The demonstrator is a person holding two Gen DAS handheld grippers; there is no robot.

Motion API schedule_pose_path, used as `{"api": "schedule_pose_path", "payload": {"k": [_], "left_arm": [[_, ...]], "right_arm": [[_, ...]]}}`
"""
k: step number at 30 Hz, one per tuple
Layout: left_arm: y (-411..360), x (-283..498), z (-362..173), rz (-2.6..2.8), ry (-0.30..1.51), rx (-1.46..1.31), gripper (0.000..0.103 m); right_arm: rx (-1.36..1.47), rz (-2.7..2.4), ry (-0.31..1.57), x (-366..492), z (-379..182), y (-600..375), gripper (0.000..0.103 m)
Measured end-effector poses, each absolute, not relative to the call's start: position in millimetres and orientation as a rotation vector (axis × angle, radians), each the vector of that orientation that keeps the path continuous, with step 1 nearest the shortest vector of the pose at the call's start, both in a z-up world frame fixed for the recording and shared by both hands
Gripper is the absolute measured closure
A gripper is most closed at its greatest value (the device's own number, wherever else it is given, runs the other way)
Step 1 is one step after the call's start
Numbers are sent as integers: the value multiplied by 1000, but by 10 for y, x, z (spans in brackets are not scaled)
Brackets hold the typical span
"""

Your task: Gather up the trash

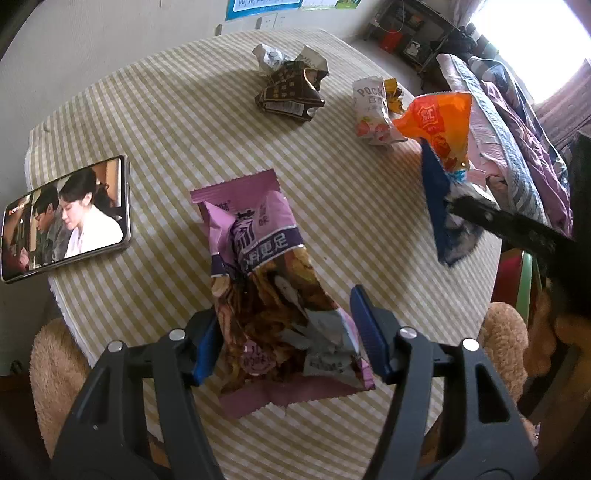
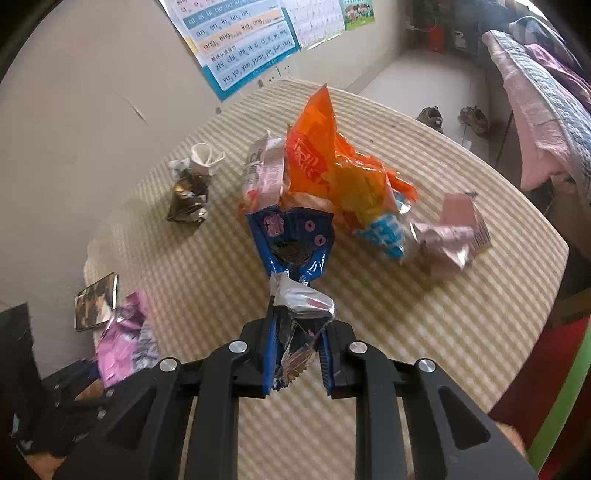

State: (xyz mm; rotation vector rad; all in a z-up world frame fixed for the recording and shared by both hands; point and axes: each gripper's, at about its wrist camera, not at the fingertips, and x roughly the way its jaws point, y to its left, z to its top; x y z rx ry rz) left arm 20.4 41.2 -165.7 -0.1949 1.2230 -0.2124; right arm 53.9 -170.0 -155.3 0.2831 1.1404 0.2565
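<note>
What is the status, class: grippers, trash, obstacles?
Left gripper open around purple wrapper. Right gripper shut on blue wrapper, orange wrapper bunched in. Phone beside it.

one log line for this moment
task: collect trash | left gripper: open around purple bag | right gripper: shut on blue wrapper, orange bag bunched with it | brown box: on table

Round table under a beige-and-white striped cloth (image 1: pixel 177 122) stands against a plain beige wall (image 2: pixel 92 92). Blue-bordered pinyin chart poster (image 2: pixel 240 48) pinned above. Dark metal shelf rack (image 1: pixel 413 33) in far corner. Strong daylight from bright window (image 1: pixel 535 40). Pale floor (image 2: pixel 417 81).
</note>
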Motion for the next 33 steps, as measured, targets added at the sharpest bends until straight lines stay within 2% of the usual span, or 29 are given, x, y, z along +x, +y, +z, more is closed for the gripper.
{"api": "schedule_pose_path", "payload": {"k": [1, 9, 33], "left_arm": [[414, 205, -1656, -210, 1222, -195, 46], [388, 197, -1624, -225, 1214, -191, 50], [259, 158, -1463, -247, 1179, -150, 51]], "right_arm": [[287, 259, 1134, 474, -1528, -1705, 84], [292, 251, 1093, 111, -1381, -1715, 84], [387, 182, 1063, -281, -1295, -1987, 84]]}}
